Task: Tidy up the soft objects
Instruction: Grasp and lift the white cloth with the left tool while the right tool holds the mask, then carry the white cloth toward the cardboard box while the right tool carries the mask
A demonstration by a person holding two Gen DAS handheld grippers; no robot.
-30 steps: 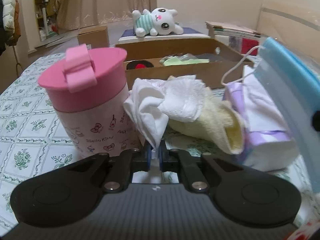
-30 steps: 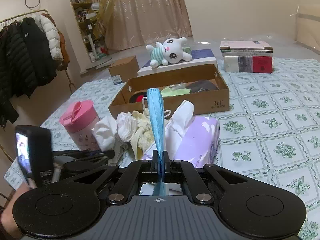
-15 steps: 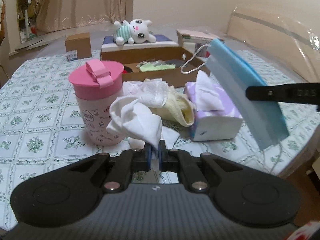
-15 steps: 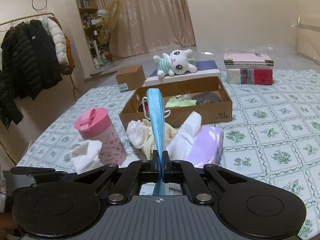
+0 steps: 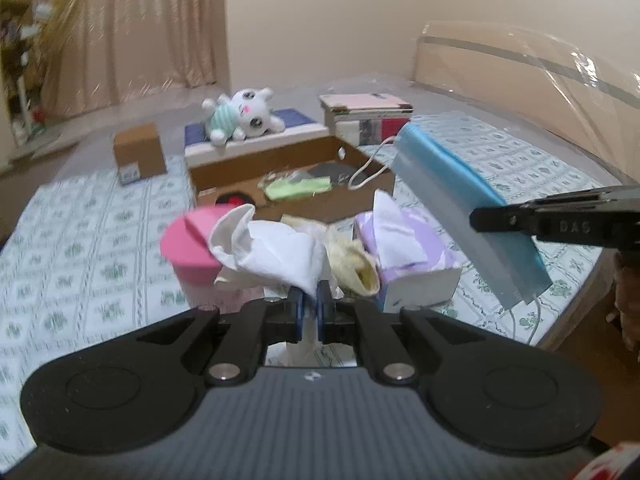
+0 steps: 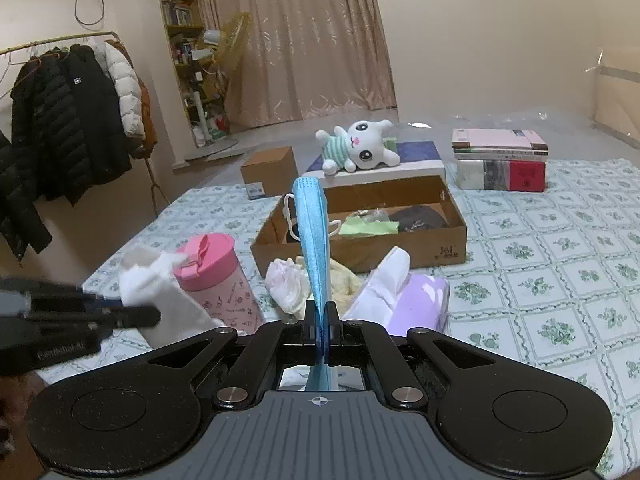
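Left wrist view: left tongs [image 5: 309, 309] pinch a white cloth [image 5: 276, 254], lifted clear of the bed; the cardboard box [image 5: 292, 184] lies straight ahead, beyond the pink cup [image 5: 188, 252] and tissue pack [image 5: 408, 264]. Right wrist view: right tongs [image 6: 321, 330] pinch a blue face mask [image 6: 314, 240], long axis pointing at the box [image 6: 400, 248] just beyond the clutter. Judgement: both loads need a forward carry; neither is clearly nearer.

Warm, dim indoor light, its source unseen; shadows soft. The left wrist view is motion-blurred — the pink cup [image 5: 196, 248] and the tablecloth [image 5: 80, 248] around it smear; the right wrist view is sharper; both bend and darken at the corners.
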